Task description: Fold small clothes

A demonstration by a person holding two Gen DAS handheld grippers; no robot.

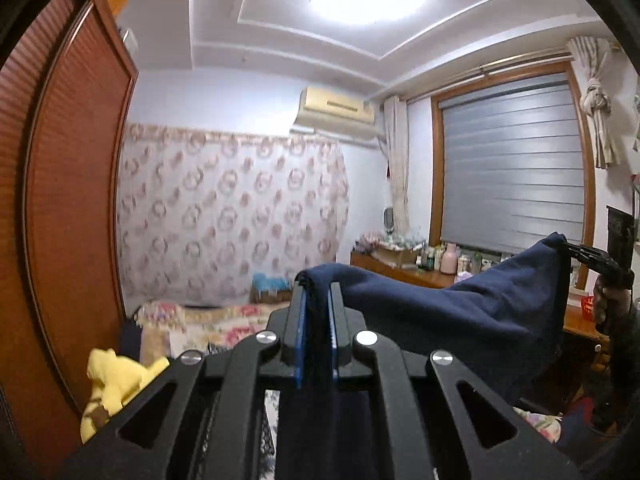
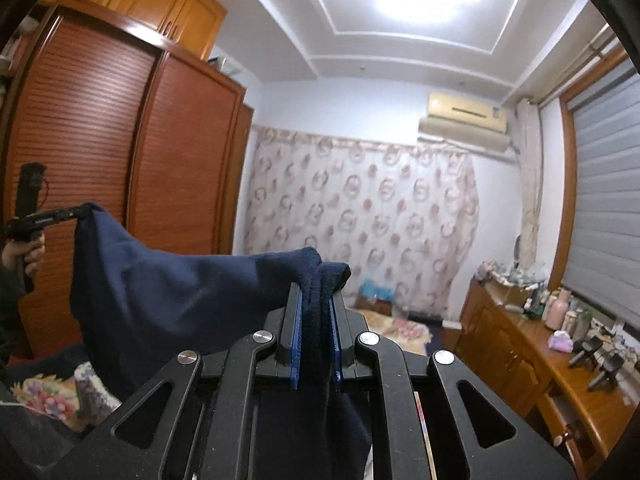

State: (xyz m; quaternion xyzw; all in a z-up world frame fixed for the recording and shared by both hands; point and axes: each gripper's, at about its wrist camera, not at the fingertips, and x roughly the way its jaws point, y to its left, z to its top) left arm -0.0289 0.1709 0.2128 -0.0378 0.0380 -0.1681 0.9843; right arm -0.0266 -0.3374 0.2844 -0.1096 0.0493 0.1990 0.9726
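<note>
A navy blue garment [image 1: 460,312] hangs in the air, stretched between both grippers. My left gripper [image 1: 318,292] is shut on one bunched corner of it, the cloth pinched between the blue pads. In the left wrist view the right gripper [image 1: 570,249] holds the other corner at the far right, with a hand under it. My right gripper [image 2: 318,300] is shut on its bunched corner of the navy garment [image 2: 168,292]. At the far left of that view the left gripper [image 2: 86,212] clamps the opposite corner. Both point roughly level, high above the bed.
A bed with a floral cover [image 1: 224,316] lies below. A yellow garment [image 1: 112,380] sits at its left side. A red-brown wardrobe [image 2: 120,160] stands on the left. A wooden dresser [image 2: 532,356] crowded with bottles runs under the window on the right.
</note>
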